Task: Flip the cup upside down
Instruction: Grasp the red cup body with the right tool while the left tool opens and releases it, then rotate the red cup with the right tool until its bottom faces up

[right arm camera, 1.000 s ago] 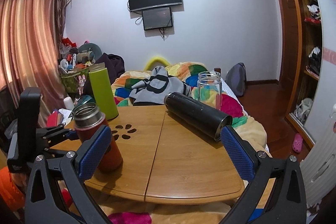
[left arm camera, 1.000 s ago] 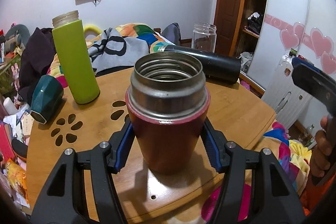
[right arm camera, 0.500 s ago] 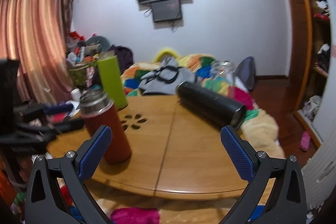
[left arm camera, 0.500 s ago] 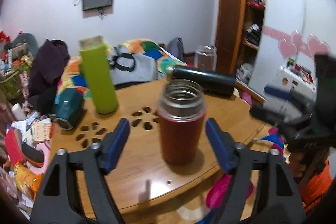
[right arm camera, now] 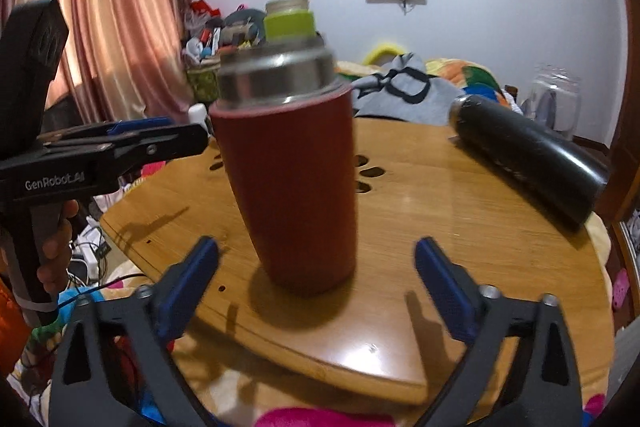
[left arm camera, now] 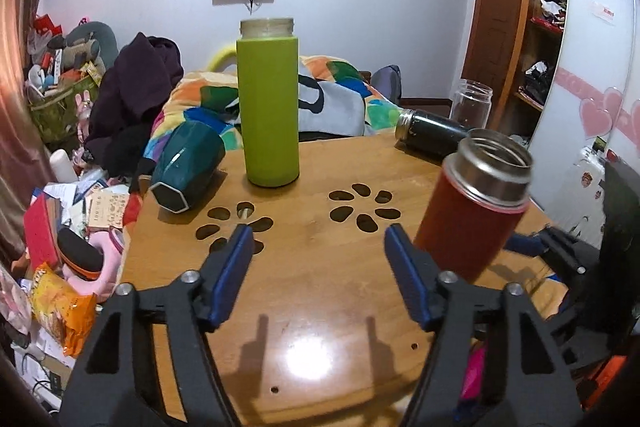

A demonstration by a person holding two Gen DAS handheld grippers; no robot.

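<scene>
A red cup with a steel rim (right arm camera: 290, 183) stands upright, mouth up, on the round wooden table (right arm camera: 460, 227). My right gripper (right arm camera: 316, 283) is open, its blue pads either side of the cup's base and just short of it. In the left wrist view the red cup (left arm camera: 476, 203) stands right of my open, empty left gripper (left arm camera: 318, 267). The left gripper also shows at the left of the right wrist view (right arm camera: 132, 141).
A tall green bottle (left arm camera: 268, 107) stands at the table's back. A dark teal cup (left arm camera: 188, 167) lies on its side at the left edge. A black flask (right arm camera: 528, 163) lies at the right, a glass jar (left arm camera: 470, 103) behind it. Cluttered bed and floor surround the table.
My left gripper let go of the red cup and pulled back to the left. My right gripper moved in close, so the cup now stands between its open pads.
</scene>
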